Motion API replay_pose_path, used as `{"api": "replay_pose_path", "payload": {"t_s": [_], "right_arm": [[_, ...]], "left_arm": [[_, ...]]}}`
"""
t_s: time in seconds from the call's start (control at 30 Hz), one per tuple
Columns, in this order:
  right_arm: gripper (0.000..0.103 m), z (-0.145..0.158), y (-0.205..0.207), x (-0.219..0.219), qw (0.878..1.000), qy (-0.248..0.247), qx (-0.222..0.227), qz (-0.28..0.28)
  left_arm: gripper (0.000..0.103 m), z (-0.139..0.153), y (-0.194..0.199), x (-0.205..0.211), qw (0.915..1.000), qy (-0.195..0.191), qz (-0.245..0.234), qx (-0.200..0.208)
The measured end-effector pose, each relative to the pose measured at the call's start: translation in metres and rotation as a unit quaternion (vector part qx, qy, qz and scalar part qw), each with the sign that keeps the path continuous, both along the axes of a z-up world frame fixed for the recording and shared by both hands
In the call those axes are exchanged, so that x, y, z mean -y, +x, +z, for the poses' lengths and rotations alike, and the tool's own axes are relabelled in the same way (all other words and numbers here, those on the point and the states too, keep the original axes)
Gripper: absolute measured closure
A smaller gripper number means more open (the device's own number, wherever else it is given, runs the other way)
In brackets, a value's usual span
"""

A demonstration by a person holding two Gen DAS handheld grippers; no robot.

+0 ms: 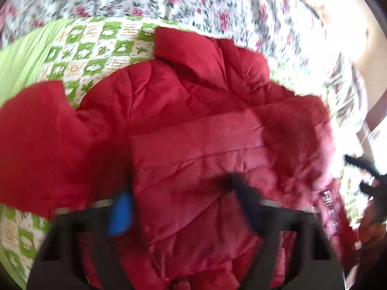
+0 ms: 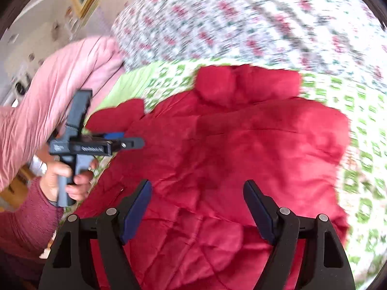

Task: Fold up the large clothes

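A quilted red padded jacket (image 2: 217,157) lies spread across the centre of both views on a green-and-white checked bedcover (image 2: 362,120), itself laid over a rose-patterned floral sheet (image 2: 241,24). The right gripper (image 2: 197,207) hovers over the jacket's lower half, its fingers (image 2: 136,207) wide apart and empty. At middle left of the right wrist view, a hand (image 2: 65,181) holds the left gripper (image 2: 130,141) beside the jacket's edge; blur hides whether its partly parted fingers pinch fabric. A pink padded garment (image 2: 53,96) is bunched at upper left.
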State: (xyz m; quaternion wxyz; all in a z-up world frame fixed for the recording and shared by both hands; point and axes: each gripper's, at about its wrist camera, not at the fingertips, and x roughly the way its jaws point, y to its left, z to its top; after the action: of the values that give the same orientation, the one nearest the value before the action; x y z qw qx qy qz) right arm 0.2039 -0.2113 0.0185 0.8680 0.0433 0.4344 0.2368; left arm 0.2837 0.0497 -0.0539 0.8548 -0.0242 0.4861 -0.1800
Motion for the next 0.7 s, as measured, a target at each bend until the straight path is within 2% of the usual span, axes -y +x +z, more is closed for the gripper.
{"api": "replay_pose_path", "payload": {"t_s": [0.07, 0.1, 0.13, 0.2, 0.27, 0.33, 0.47, 0.6, 0.7], "right_arm": [[0.023, 0.006, -0.002, 0.020, 1.000, 0.006, 0.006, -0.027], [0.023, 0.008, -0.004, 0.031, 0.999, 0.008, 0.011, -0.043], [0.023, 0.011, -0.003, 0.044, 0.998, 0.009, 0.015, -0.065], [0.023, 0.013, 0.000, 0.060, 0.996, 0.009, 0.017, -0.092], [0.023, 0.013, 0.008, 0.076, 0.993, 0.004, 0.012, -0.121], [0.023, 0.011, 0.013, 0.086, 0.990, -0.005, 0.009, -0.140], [0.022, 0.001, 0.035, 0.082, 0.988, -0.033, -0.005, -0.153], [0.022, -0.011, 0.054, 0.067, 0.989, -0.045, -0.007, -0.141], [0.027, -0.022, 0.066, 0.041, 0.992, -0.072, -0.002, -0.100]], "left_arm": [[0.091, 0.005, -0.005, 0.004, 0.9996, 0.008, -0.011, 0.023], [0.095, 0.010, -0.008, 0.002, 0.9994, 0.008, -0.010, 0.031], [0.097, 0.015, -0.011, -0.003, 0.9992, 0.009, -0.005, 0.039], [0.098, 0.035, -0.023, -0.020, 0.9959, 0.025, 0.026, 0.083], [0.098, 0.050, -0.028, -0.046, 0.9930, 0.019, 0.056, 0.102], [0.098, 0.054, -0.027, -0.070, 0.9926, 0.004, 0.072, 0.097], [0.098, 0.030, -0.016, -0.086, 0.9939, 0.031, 0.084, 0.064], [0.098, 0.009, -0.016, -0.069, 0.9951, 0.055, 0.065, 0.050], [0.098, 0.008, -0.022, -0.048, 0.9954, 0.067, 0.040, 0.056]]}}
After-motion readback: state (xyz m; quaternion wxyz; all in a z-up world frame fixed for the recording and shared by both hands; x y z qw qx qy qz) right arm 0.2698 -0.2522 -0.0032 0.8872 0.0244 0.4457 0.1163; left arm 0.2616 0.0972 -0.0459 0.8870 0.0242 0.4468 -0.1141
